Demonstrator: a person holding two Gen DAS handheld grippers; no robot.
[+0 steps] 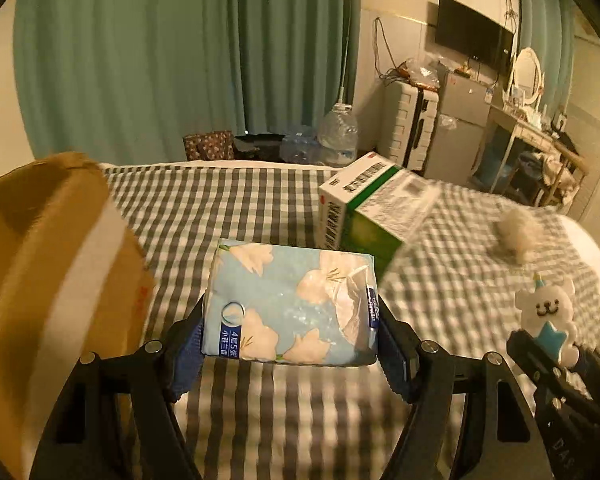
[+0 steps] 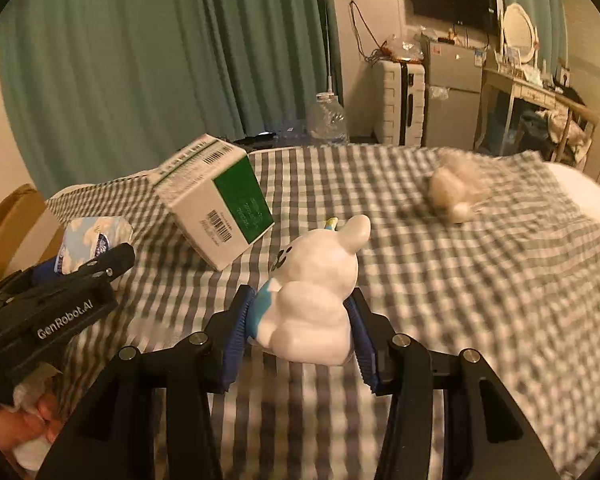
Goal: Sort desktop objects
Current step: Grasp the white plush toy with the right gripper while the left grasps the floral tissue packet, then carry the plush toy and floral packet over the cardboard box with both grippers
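Meanwhile, the left gripper (image 1: 290, 328) pinches a tissue pack (image 1: 290, 300) beside a cardboard box (image 1: 56, 248), seemingly its destination; the right gripper (image 2: 300, 320) clamps a white figurine (image 2: 316, 296).

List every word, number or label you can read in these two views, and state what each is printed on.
"GenRobot.AI": on the left gripper body, right wrist view.
"4层5张": on the tissue pack, left wrist view; the smaller print beside it is blurred.
"DAS": partial letters on the right gripper body.
Green and white box: barcodes and print, too blurred to read.
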